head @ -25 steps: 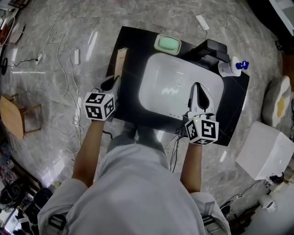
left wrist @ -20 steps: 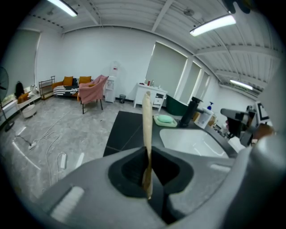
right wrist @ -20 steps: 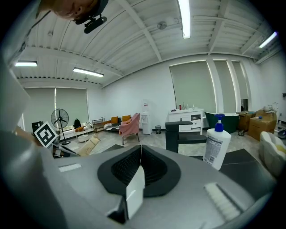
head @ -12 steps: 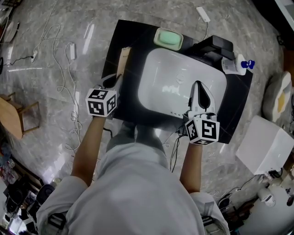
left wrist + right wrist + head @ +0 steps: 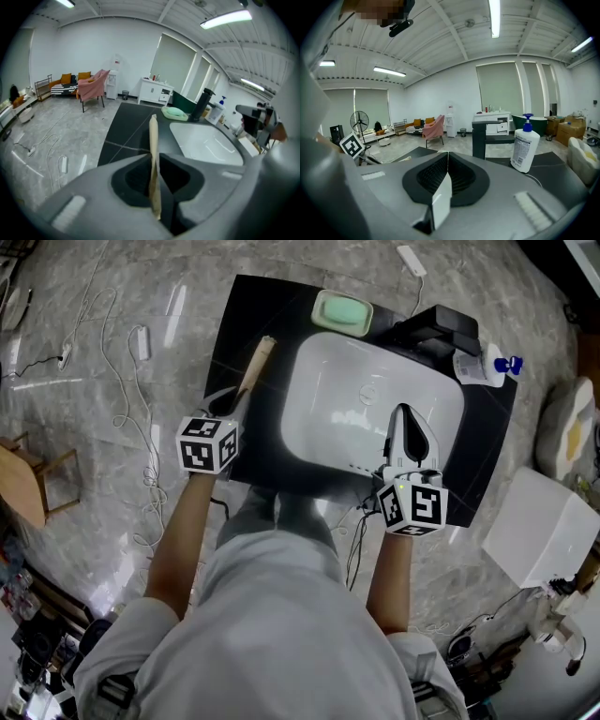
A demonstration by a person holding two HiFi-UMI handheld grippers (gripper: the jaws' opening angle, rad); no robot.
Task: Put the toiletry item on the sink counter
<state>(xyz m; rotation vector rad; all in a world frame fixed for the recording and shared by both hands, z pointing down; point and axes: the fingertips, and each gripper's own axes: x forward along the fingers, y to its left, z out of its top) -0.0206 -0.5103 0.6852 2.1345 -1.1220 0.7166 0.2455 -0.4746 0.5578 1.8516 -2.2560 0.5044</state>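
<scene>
A long, flat tan toiletry item points away over the black sink counter, left of the white basin. My left gripper has its near end between the jaws, which are opening; in the left gripper view the item stands edge-on with the tips still against it. My right gripper hangs over the basin's right side, shut with nothing in it.
A green soap dish, a black faucet and a white pump bottle stand along the counter's far side. Cables trail on the marble floor to the left. A white box sits at the right.
The tan item has turned from broad face to narrow edge and reaches a little farther over the counter. My left gripper shifted slightly right. The right gripper has stayed put.
</scene>
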